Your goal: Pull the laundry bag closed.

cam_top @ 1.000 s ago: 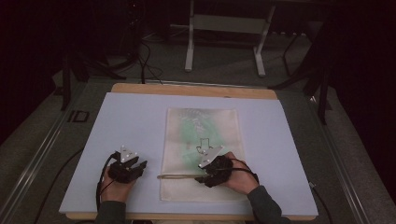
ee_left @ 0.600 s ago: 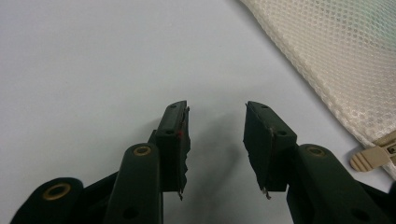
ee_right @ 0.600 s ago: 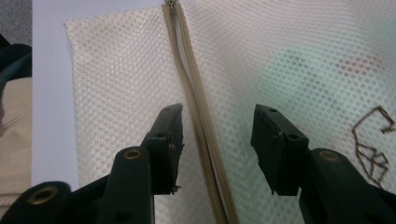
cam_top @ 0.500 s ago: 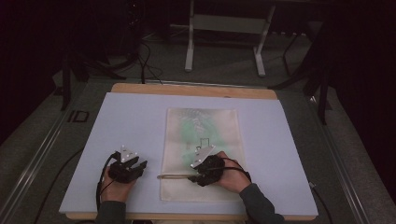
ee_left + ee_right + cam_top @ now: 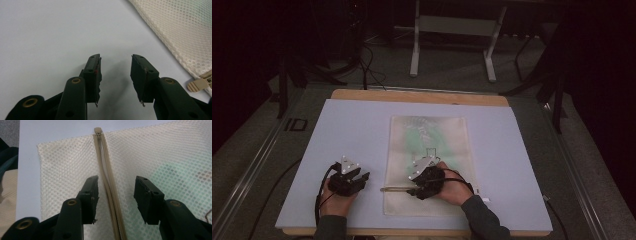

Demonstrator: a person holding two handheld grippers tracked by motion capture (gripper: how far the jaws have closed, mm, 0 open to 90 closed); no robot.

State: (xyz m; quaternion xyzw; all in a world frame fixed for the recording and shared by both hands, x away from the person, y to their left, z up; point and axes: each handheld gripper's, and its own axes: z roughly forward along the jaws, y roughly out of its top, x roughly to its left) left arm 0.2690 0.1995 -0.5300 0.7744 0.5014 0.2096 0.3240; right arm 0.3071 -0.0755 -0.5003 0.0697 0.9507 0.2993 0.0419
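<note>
A cream mesh zipper bag [image 5: 432, 140] lies flat in the middle of the table, with something green inside it [image 5: 422, 135]. Its tan zipper [image 5: 107, 182] runs across the bag's near end, and the zipper pull [image 5: 198, 85] lies at the bag's left edge. My right gripper [image 5: 414, 189] is low over the bag's near end, pointing left. In the right gripper view, that right gripper [image 5: 117, 181] is open, its jaws either side of the zipper, touching nothing. My left gripper [image 5: 361, 179] rests on bare table just left of the bag. The left gripper [image 5: 115, 60] is open and empty.
The bag lies on a pale lavender mat [image 5: 357, 130] covering a wooden table [image 5: 417, 96]. A metal stand [image 5: 454, 30] and cables are on the floor beyond the far edge. Bare mat lies left and right of the bag.
My right gripper has slid left along the bag's near end, following the zipper line. The left gripper has stayed put.
</note>
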